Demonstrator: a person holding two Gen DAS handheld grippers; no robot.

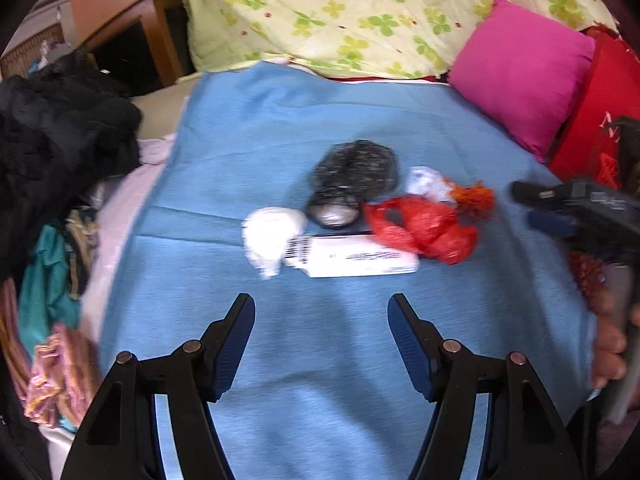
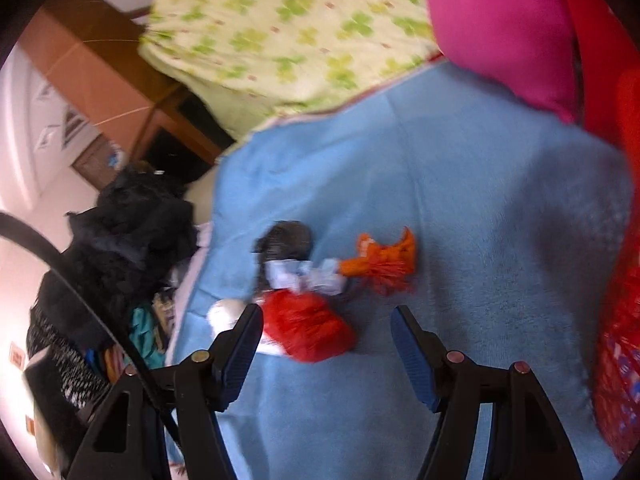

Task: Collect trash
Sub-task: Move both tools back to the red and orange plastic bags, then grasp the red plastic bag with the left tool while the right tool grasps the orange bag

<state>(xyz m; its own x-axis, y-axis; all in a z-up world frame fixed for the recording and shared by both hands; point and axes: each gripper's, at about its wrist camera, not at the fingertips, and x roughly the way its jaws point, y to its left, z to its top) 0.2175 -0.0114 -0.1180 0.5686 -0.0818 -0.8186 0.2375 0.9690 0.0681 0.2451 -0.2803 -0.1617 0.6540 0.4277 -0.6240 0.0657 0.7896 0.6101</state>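
Trash lies in a cluster on the blue blanket: a black plastic bag, a white crumpled wad, a white printed carton, a red plastic bag, a pale crumpled piece and an orange scrap. My left gripper is open and empty, just short of the carton. My right gripper is open and empty, its left finger beside the red bag; the orange scrap, pale piece and black bag lie beyond. It also shows in the left wrist view, at the right.
A floral quilt and a pink pillow lie at the back. A red bag stands at the right edge. Black cloth and mixed clothes are heaped left of the blanket.
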